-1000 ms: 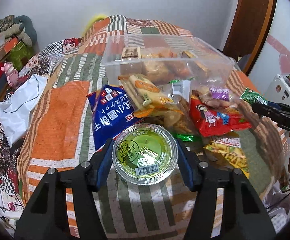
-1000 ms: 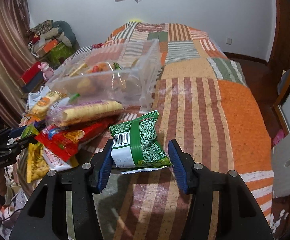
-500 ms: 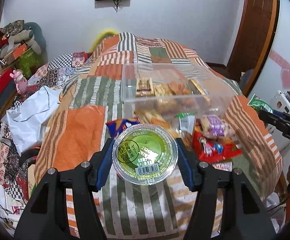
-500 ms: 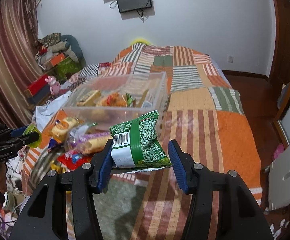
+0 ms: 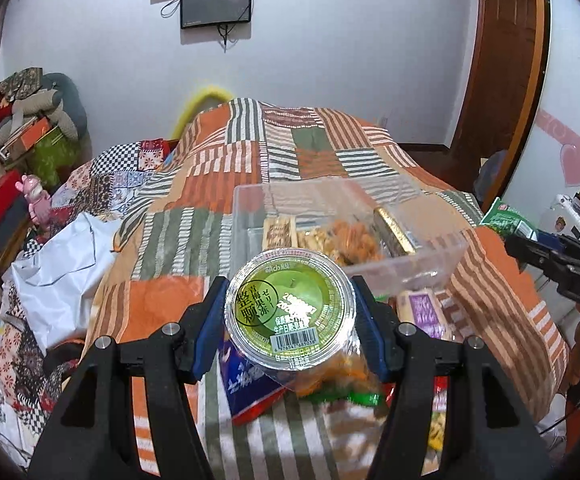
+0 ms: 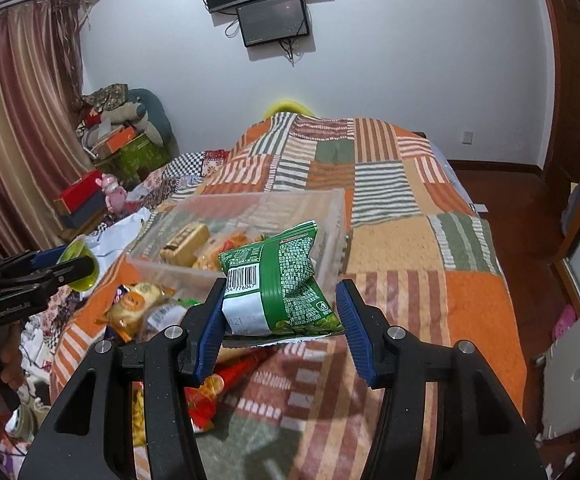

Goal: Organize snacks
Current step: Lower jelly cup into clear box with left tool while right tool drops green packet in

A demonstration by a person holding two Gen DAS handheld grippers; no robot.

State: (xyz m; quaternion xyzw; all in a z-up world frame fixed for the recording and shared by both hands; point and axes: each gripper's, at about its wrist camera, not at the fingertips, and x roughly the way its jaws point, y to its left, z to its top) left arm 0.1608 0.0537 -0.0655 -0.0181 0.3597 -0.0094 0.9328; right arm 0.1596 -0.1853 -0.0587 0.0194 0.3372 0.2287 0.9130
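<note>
- Your left gripper clamps a round green jelly cup between its blue pads, one pad pressed to each side of the rim; the printed lid faces the camera and the cup is held in the air above the bed.
- Your right gripper holds a green snack packet. The left pad touches the packet's barcode edge; the right pad stands just beside the crimped bottom seam, and contact there cannot be confirmed. The packet is raised off the bed.
- A clear plastic bin rests on the patchwork quilt beyond both held items. It contains wrapped biscuits and orange-brown snacks; the same bin appears behind the packet in the right wrist view.
- Loose snacks lie on the quilt near the bin's front wall: a blue packet under the jelly cup in the left wrist view, a purple-labelled wrapper to its right, and a round bun pack with red wrappers in the right wrist view.
- Each gripper shows at the edge of the other's view: the left with its cup to your left, the right with its packet to your right.
- A wall screen hangs above the far end of the bed.
</note>
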